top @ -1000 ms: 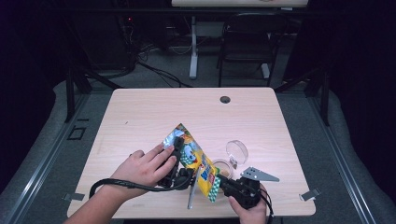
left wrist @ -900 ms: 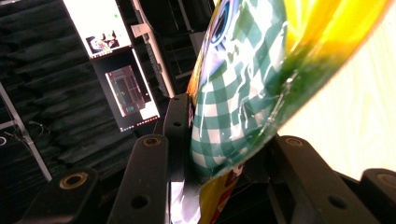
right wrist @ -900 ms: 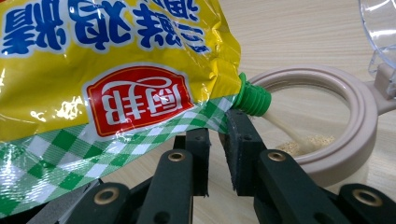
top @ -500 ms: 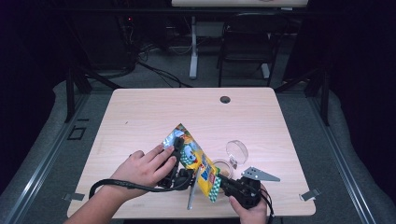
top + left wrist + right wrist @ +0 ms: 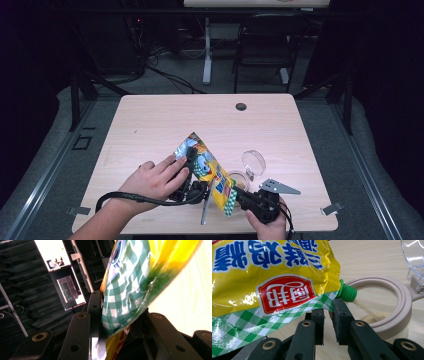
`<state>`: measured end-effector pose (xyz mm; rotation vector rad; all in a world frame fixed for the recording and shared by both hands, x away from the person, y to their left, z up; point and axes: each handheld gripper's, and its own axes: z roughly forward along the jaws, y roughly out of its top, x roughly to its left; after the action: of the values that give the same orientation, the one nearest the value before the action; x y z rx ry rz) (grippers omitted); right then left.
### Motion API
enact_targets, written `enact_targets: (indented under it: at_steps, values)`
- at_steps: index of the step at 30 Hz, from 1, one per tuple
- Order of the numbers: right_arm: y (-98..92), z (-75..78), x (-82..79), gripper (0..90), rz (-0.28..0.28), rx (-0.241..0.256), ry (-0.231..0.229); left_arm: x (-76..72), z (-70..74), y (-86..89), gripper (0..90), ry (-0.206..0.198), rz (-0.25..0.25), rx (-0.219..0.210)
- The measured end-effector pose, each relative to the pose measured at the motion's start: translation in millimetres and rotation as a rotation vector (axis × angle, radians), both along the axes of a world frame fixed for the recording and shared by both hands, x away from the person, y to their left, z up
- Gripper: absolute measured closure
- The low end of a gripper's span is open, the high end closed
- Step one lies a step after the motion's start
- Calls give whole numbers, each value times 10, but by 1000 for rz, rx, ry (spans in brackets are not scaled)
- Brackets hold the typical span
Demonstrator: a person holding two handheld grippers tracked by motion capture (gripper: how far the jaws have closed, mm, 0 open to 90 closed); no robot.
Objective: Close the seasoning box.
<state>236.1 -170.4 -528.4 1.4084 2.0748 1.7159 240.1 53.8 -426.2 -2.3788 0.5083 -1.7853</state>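
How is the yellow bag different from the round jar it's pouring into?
The bag is soft, crinkly and bright yellow with green checks; the jar is stiff, round and plain beige. The bag is tipped over in the air, its green spout pointing down; the jar stands open on the table. Both hold the same pale powder.

Both forearms come in from the near edge. The left hand point(image 5: 155, 177) lies palm down over the left gripper point(image 5: 192, 170), its jaws clamped tight. The right hand point(image 5: 270, 227) grips the right gripper point(image 5: 240, 196) from below, jaws nearly closed, pointing left.
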Motion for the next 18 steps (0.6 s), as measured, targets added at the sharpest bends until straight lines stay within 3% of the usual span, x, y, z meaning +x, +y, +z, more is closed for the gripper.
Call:
enact_targets:
  at_steps: [18]
  values:
    - [-23,1,4,803,2,24,13,-10,28,-25,685,-4,-5,11]
